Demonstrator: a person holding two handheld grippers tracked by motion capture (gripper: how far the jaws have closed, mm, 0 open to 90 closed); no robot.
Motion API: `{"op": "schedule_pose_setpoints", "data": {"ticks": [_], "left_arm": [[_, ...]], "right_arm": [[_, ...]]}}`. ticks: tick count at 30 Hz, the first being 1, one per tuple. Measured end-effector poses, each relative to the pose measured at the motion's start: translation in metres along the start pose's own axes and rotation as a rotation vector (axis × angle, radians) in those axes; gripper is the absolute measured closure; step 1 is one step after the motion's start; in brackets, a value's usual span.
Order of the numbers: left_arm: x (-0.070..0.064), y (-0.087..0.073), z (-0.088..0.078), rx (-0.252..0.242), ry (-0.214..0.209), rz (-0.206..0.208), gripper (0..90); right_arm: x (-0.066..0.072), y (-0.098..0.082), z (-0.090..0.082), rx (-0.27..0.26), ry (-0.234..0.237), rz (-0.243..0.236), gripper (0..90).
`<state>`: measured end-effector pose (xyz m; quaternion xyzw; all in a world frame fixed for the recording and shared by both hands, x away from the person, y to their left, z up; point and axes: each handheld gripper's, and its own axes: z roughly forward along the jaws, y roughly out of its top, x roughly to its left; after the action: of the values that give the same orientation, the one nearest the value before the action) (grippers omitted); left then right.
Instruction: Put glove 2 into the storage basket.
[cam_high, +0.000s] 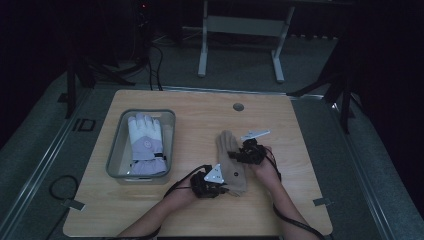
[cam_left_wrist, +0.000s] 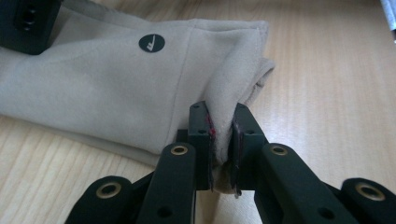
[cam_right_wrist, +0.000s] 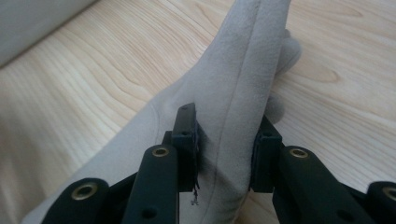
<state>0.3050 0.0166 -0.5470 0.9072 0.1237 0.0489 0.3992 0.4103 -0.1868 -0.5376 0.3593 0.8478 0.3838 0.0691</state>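
A beige suede glove (cam_high: 231, 162) lies flat on the wooden worktop (cam_high: 200, 215), a little right of the middle and toward the near edge, its fingers pointing to the far edge and its cuff toward the person. A small round dark logo patch (cam_left_wrist: 151, 44) sits on the back of it.

The left gripper (cam_high: 225, 187) comes in from the near-left and meets the glove at its cuff end. In the left gripper view its two black jaws are pressed together on a raised fold of the cuff fabric, with the cloth pinched thin between the pads (cam_left_wrist: 204, 133). This gripper is closed tight on the glove.

The right gripper (cam_high: 239, 155) reaches in from the right side of the glove, about at the middle of its length, near the base of the fingers. In the right gripper view its jaws stand on either side of a lifted ridge of the beige cloth, both pads touching it, so it grips a thicker bunch of the glove with the jaws part-way closed.

Toward the left edge of the worktop stands a clear plastic bin (cam_high: 116, 150), well apart from the beige glove. A white and lilac ski glove (cam_high: 145, 145) lies inside it, fingers toward the far edge.
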Motion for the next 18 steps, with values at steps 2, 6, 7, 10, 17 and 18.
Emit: {"op": "schedule_pose_setpoints", "data": {"ticks": [2, 6, 7, 10, 17, 18], "left_arm": [[0.000, 0.000, -0.006, -0.007, -0.003, 0.002, 81.4], [0.000, 0.000, -0.020, -0.023, -0.009, -0.018, 81.5], [0.000, 0.000, -0.023, -0.030, -0.012, -0.025, 81.5], [-0.001, 0.002, -0.038, -0.018, 0.018, 0.008, 81.5], [-0.002, 0.009, -0.067, 0.020, 0.042, 0.058, 81.5], [-0.002, 0.009, -0.071, 0.026, 0.047, 0.063, 81.5]], "right_arm": [[0.002, 0.004, -0.002, -0.002, 0.012, -0.004, 69.6], [0.007, 0.010, -0.006, -0.034, 0.034, -0.004, 69.7], [0.009, 0.013, -0.008, -0.051, 0.051, 0.000, 69.7], [0.016, 0.022, -0.012, -0.061, 0.051, -0.017, 69.7], [0.036, 0.045, -0.014, -0.079, 0.044, -0.088, 69.7], [0.039, 0.049, -0.014, -0.081, 0.048, -0.097, 69.7]]}}
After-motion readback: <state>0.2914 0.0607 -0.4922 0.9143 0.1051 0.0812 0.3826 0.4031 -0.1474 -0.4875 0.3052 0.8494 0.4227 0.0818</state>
